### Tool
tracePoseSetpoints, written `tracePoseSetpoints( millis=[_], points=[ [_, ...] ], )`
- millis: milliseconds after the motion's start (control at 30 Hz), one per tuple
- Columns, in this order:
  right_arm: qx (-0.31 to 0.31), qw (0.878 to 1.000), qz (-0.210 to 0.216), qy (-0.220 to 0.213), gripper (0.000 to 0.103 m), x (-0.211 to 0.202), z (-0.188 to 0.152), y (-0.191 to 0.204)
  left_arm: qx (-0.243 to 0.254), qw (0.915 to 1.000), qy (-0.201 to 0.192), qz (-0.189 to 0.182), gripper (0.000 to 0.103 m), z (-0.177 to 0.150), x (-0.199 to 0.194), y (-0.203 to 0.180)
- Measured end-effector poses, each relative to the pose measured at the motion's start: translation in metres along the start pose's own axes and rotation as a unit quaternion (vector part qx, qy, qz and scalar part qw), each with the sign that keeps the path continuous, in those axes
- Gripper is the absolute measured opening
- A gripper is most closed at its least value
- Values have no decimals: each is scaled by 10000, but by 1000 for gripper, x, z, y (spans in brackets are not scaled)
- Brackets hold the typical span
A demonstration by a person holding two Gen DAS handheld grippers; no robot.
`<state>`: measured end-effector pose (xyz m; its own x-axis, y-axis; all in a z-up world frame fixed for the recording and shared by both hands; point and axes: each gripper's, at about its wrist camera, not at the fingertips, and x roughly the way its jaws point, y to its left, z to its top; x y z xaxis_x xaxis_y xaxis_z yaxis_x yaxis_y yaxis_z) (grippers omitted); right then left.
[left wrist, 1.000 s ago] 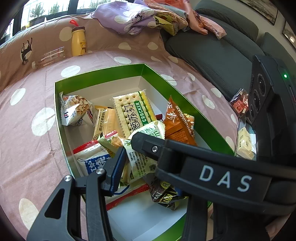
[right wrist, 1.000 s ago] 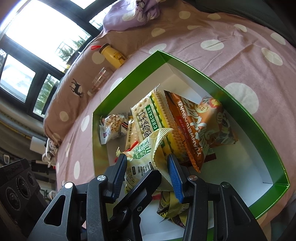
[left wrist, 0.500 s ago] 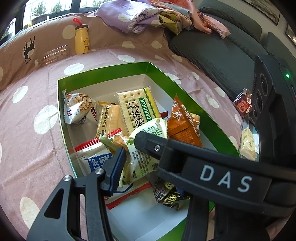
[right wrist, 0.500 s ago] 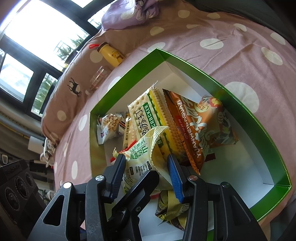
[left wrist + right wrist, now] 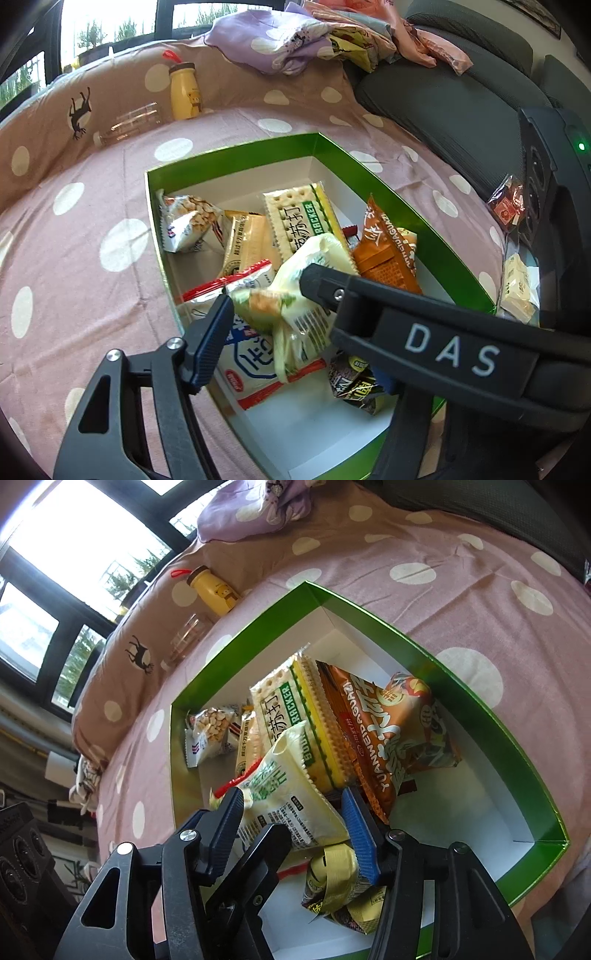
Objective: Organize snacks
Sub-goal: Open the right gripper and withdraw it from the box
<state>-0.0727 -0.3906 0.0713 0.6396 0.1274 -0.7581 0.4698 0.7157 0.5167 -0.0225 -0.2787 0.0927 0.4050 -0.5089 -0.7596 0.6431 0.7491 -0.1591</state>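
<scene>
Left wrist view: one green box [image 5: 388,192] with a white inside sits mid-frame on a pink polka-dot bed cover [image 5: 92,280]. Seven snack packets can be counted in it: a peanut pack [image 5: 186,225] at upper left, a tan biscuit pack [image 5: 245,240], a cracker sleeve [image 5: 301,218], an orange seed bag [image 5: 386,251] toward the right, a red-and-white pack [image 5: 247,354], a dark pack [image 5: 351,380] at the bottom, and a pale green-and-cream packet [image 5: 295,291] on top of the pile. The left tool [image 5: 266,291] straddles that cream packet; its jaws are opening and the packet, blurred, looks released between them. Two more small snacks [image 5: 508,199] lie outside the box at right.

Right wrist view: the right tool [image 5: 291,812] also brackets the cream packet [image 5: 295,797]; its jaws are opening, and the pads seem just clear of the wrapper. One yellow bottle [image 5: 214,590] and one clear glass [image 5: 186,638] lie at upper left.
</scene>
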Motion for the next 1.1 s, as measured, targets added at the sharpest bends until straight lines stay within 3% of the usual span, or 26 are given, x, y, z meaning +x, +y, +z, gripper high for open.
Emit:
tracePoseSetpoints(
  millis=[167,433,467,800,1100],
  points=[
    [-38,10000,45,-75,58,-6,-2,4,81,9995,-160,252,79,0,-11,2],
    [-145,9992,-9,-378,75,-23,-4,15,117,9976,-499,461,94,-2,-35,7],
    [-177,9989,-48,-430,77,-27,-5,17,120,9972,-556,492,99,-2,-40,7],
    [-466,9909,-157,-1249,87,-77,-16,39,-16,9911,-1037,839,103,-8,-85,9],
    [-421,9904,-550,-1200,88,-73,-15,38,-237,9927,-865,810,102,-14,-88,16]
  ],
)
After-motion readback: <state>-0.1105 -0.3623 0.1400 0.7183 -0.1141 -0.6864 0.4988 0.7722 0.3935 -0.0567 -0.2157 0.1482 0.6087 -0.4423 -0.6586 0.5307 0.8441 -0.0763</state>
